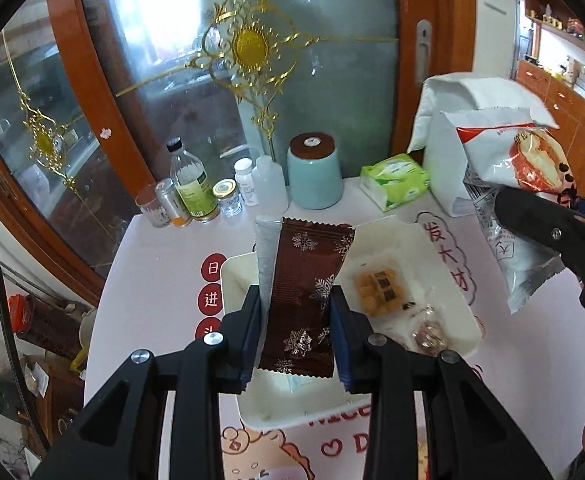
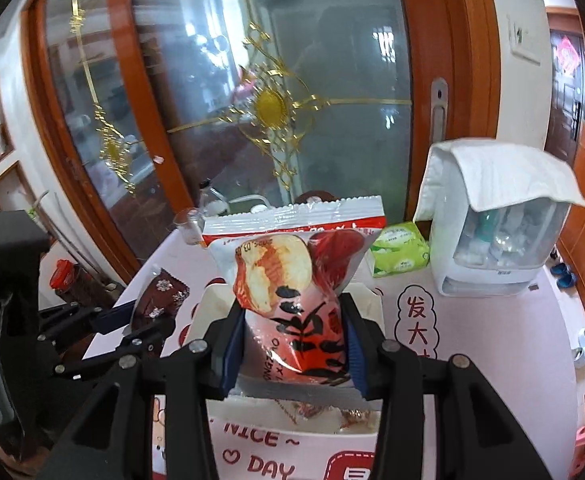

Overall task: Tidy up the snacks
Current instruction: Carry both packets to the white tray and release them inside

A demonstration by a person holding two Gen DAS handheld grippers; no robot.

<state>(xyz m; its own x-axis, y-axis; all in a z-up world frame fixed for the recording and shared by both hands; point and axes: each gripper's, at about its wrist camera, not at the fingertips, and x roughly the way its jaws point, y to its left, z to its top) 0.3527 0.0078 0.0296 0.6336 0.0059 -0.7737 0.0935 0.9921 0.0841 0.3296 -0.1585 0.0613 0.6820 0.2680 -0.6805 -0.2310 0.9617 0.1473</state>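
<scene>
Room: an orange-framed glass door with gilt ornament is seen behind the table, and wooden cabinets to the right.

Surface: a white table printed with red characters and the words "NICE DAY". Along its far edge are ranged several bottles and jars, a pale blue canister with a brown lid, a green tissue pack and a white appliance draped with a cloth.

Tray: a white tray is set mid-table; a clear packet of yellow pieces and a small wrapped sweet are held in it.

Item 1: a brown snack packet with a silver snowflake print is clamped at mid-length in the left gripper, raised above the tray. Its long axis is run along the fingers, far end pointed toward the door.

Item 2: a red-and-white snack bag is pinched at its lower half in the right gripper, above the tray. Its long axis is upright, sealed top edge pointed away from the camera.
</scene>
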